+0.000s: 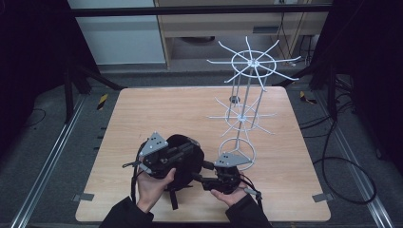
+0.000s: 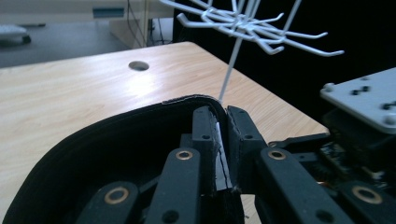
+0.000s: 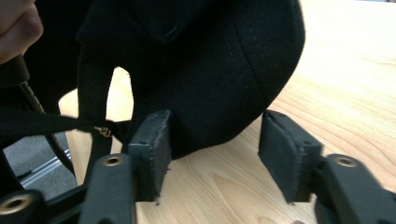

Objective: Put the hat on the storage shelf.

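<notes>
A black cap hangs just above the front of the wooden table. My left gripper is shut on the cap's rim; in the left gripper view the jaws pinch the edge and a white label between the pads. My right gripper sits to the cap's right with its jaws pointing left. It stands open; the cap's rounded crown dips in front of the gap, and the pads do not press on it. The cap's back strap and its small metal buckle dangle at the left.
A white wire rack with two tiers of spoked hooks stands on its ring base at the table's right, close behind my right gripper. Its hooks reach overhead in the left gripper view. A small round hole lies in the tabletop beyond it.
</notes>
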A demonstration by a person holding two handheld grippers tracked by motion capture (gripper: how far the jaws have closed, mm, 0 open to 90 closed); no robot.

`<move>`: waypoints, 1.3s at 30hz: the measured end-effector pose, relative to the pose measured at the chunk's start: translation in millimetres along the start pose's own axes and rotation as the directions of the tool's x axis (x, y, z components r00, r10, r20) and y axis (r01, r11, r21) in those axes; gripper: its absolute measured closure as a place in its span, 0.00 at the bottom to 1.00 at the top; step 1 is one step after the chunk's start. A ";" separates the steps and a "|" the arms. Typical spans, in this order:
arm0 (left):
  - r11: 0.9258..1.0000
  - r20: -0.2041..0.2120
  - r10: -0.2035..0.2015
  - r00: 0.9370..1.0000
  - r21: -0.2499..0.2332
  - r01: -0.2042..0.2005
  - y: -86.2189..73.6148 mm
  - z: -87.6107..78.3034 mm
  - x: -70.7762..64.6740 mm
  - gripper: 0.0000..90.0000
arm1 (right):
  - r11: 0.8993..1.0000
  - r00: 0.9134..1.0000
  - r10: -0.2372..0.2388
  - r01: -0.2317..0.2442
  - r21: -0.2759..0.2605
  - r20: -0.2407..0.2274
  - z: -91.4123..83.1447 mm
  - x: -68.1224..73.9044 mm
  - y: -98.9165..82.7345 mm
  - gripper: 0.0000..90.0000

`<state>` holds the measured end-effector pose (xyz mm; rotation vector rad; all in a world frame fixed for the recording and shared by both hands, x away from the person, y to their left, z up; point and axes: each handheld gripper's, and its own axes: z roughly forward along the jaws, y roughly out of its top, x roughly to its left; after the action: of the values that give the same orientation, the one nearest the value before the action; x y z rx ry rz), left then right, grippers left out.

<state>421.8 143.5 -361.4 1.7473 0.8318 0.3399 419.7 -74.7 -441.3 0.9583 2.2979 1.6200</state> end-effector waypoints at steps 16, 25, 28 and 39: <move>0.998 0.035 0.016 0.999 -0.067 -0.014 -2.4 -22.4 6.0 0.91 | 0.990 0.985 -0.107 0.118 -0.073 0.139 -32.9 4.4 20.4 0.98; 1.000 0.010 0.001 1.000 -0.025 -0.001 -27.2 -41.8 21.1 0.90 | 0.982 0.975 -0.189 0.190 0.006 0.119 -18.7 19.1 23.2 0.97; 1.000 -0.014 -0.013 1.000 -0.014 0.013 -35.3 -50.6 29.4 0.90 | 0.982 0.977 -0.187 0.187 0.007 0.105 -13.6 21.6 22.0 0.88; 0.997 -0.084 -0.072 0.994 0.016 0.073 -55.0 -77.2 60.0 0.90 | 0.991 0.983 -0.133 0.135 -0.008 0.127 -15.2 8.7 10.6 0.60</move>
<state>397.9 247.3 -396.4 1.7255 0.9591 0.3595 409.8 -79.3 -424.0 0.8555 2.2101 1.4795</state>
